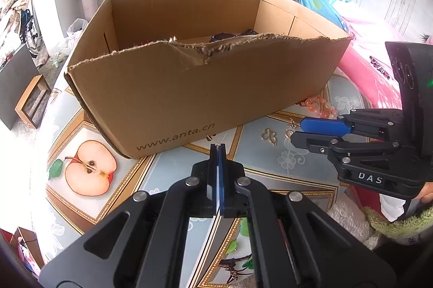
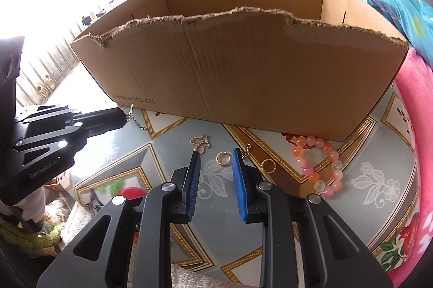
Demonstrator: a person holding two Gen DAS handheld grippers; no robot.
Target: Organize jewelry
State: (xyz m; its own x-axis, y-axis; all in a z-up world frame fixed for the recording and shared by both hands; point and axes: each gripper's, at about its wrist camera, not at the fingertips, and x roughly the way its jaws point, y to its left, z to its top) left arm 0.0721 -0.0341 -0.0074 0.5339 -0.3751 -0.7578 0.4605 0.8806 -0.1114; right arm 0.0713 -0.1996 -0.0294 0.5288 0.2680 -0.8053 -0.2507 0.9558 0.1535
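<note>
Pinching a thin silver chain (image 2: pixel 134 120), my left gripper (image 1: pixel 218 146) is squeezed shut on it, close to the front of the cardboard box (image 1: pixel 205 87). The chain is so thin that it could slip out before it gets over the torn front wall. It could also catch on that ragged edge. My right gripper (image 2: pixel 215 154) is partly open and holds nothing. It points down at a gold ring (image 2: pixel 223 159) on the table (image 2: pixel 379 179). The ring lies flat, so my pads might just push it away. A bead bracelet (image 2: pixel 318 166) waits near the box's right corner.
</note>
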